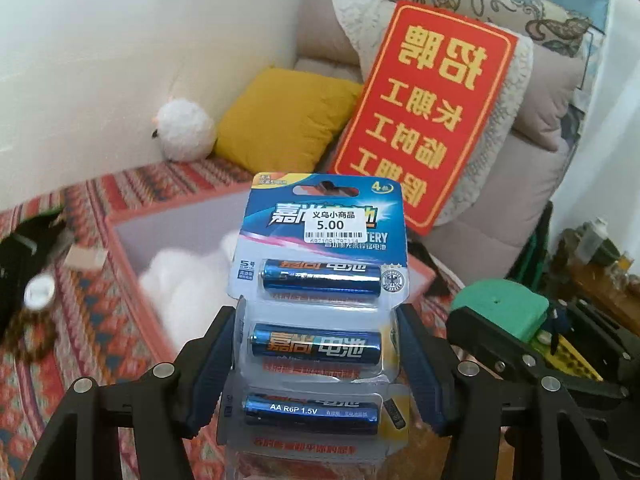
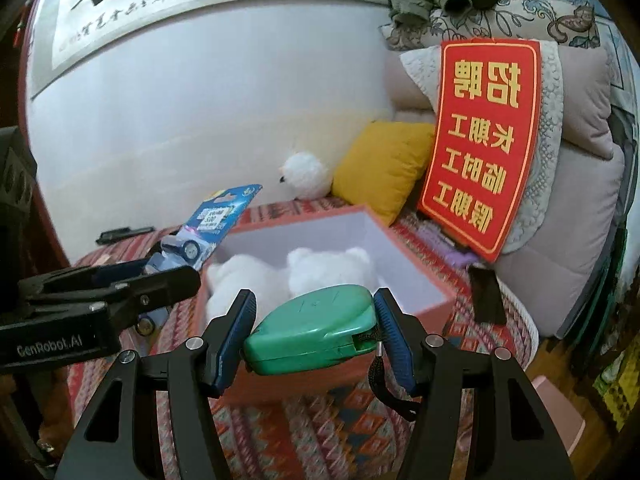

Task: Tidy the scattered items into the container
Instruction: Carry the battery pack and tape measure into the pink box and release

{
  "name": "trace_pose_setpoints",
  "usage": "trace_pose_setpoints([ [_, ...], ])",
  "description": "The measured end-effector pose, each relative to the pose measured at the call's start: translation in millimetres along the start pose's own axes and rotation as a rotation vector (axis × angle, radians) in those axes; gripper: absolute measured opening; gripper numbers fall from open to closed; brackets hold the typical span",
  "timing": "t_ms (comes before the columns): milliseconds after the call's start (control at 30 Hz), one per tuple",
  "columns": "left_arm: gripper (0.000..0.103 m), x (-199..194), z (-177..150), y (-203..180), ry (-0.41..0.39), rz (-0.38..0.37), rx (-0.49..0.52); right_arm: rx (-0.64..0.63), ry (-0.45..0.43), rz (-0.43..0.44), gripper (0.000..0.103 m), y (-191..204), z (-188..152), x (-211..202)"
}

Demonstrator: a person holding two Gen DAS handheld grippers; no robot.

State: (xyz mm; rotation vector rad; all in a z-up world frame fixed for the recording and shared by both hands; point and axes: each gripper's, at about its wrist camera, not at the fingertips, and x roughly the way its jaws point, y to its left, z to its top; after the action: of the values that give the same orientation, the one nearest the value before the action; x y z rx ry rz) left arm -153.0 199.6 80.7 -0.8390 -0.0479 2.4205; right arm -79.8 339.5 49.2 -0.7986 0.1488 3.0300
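Observation:
My left gripper (image 1: 318, 350) is shut on a blue blister pack of AA batteries (image 1: 320, 280), held upright above the near side of the pink box (image 1: 120, 232). The same battery pack (image 2: 218, 220) shows tilted at the left of the right wrist view, over the box's left edge. My right gripper (image 2: 316, 328) is shut on a green tape measure (image 2: 312, 330) with a black wrist strap, held just in front of the pink box (image 2: 424, 304). A white plush toy (image 2: 296, 272) lies inside the box. The tape measure (image 1: 500, 306) also appears at the right of the left wrist view.
The box sits on a red patterned blanket (image 2: 320, 432). A red sign (image 2: 484, 140), a yellow cushion (image 2: 380, 164), a white fluffy ball (image 2: 306, 176) and folded bedding stand behind it. A black item (image 2: 486, 294) lies right of the box; black items and a small round object (image 1: 40, 292) lie left.

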Motion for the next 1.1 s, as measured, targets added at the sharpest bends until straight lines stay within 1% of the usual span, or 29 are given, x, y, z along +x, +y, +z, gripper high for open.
trace_pose_setpoints([
  [133,0.066,39.5,28.2,6.9,0.012,0.014,0.014,0.015,0.007,-0.014,0.064,-15.1,18.9,42.9],
  [267,0.066,80.7,44.5,16.4,0.040,0.022,0.020,0.030,0.026,-0.029,0.064,-30.9,27.9,82.1],
  [400,0.066,119.4,49.4,24.3,0.075,0.028,0.030,0.050,0.050,-0.043,0.064,-46.1,30.0,119.5],
  [533,0.068,149.2,50.6,26.6,0.109,0.031,0.045,0.091,0.084,-0.024,0.065,-62.4,29.5,151.1],
  [567,0.070,150.3,50.1,28.5,0.107,0.033,0.038,0.105,0.090,-0.033,0.065,-66.3,29.1,156.6],
  [633,0.076,152.4,49.3,32.2,0.104,0.037,0.022,0.118,0.081,-0.075,0.074,-70.6,28.0,159.4],
  [667,0.079,153.5,48.9,34.1,0.102,0.040,0.015,0.118,0.064,-0.098,0.082,-71.9,28.2,158.3],
  [700,0.084,154.5,48.4,36.0,0.100,0.042,0.007,0.116,0.049,-0.114,0.086,-72.7,28.4,156.6],
  [800,0.091,152.2,47.8,40.5,0.083,0.053,-0.009,0.103,0.036,-0.133,0.086,-71.6,28.6,149.2],
  [967,0.093,125.7,48.4,42.9,0.042,0.078,-0.028,0.096,0.030,-0.118,0.086,-62.7,29.2,131.4],
  [1100,0.096,93.4,46.0,42.0,-0.005,0.109,-0.037,0.072,0.003,-0.113,0.086,-45.1,26.7,98.3],
])
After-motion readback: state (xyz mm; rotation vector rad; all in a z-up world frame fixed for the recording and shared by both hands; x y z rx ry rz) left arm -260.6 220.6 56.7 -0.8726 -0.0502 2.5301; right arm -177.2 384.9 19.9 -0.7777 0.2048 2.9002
